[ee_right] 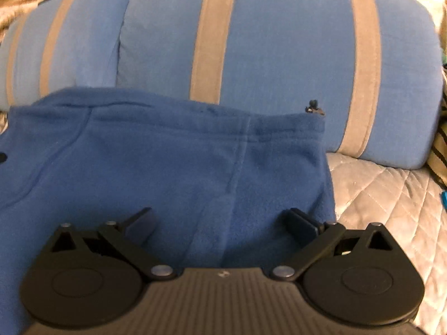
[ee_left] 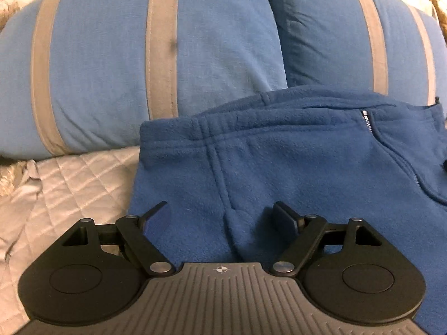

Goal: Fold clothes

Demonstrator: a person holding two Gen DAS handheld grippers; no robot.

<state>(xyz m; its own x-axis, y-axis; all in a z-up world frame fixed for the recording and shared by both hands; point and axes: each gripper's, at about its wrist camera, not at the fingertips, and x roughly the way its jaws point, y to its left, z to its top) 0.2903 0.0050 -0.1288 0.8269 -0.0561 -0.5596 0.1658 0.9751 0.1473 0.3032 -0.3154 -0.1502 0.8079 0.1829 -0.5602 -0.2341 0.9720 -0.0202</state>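
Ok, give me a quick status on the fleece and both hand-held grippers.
Left hand-held gripper open, empty, over fleece. Right hand-held gripper open, empty. Blue fleece garment lies flat on quilt, top edge against striped pillows. Nothing in the way.

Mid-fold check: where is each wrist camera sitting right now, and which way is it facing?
Left wrist: low over the blue fleece garment, its left part, facing the pillows; open left gripper shows.
Right wrist: low over its right part, facing the same way; open right gripper shows.
Shared: garment, striped pillows, quilted cover.

dim warm indoor light, soft shadows, fisheye-bent edges, right view slightly blurred.
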